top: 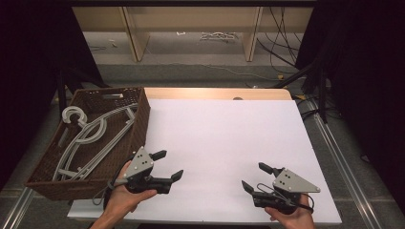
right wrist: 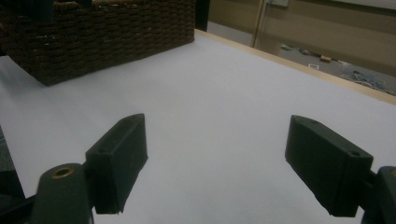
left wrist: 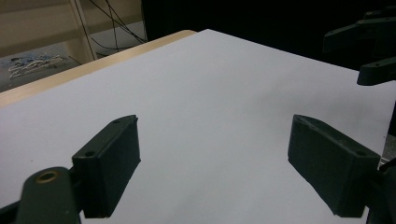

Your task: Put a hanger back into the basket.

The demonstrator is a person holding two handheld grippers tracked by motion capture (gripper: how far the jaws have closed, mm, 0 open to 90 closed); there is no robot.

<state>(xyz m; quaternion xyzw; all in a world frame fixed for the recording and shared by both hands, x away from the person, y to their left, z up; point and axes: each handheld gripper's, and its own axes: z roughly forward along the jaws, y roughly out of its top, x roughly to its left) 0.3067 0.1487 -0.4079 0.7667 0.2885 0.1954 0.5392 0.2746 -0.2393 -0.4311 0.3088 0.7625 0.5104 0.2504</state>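
A brown wicker basket (top: 47, 183) stands at the table's left edge and holds several grey-white clothes hangers (top: 93, 135). My left gripper (top: 168, 165) hovers open just right of the basket's near corner, with nothing between its jaws. Its own view has the left gripper (left wrist: 212, 158) wide apart over bare white table. My right gripper (top: 257, 177) is open near the front right of the table, pointing left and away. From its camera the right gripper (right wrist: 215, 158) faces the basket (right wrist: 107, 32) at upper left. The right gripper's jaws also appear far off (left wrist: 369, 51) in the left gripper view.
A white sheet (top: 219, 138) covers the table, with a wooden strip (top: 215, 93) along its far edge. Beyond it stand wooden shelf legs (top: 133, 33) and loose cables (top: 282, 43) on the floor. Dark curtains flank both sides.
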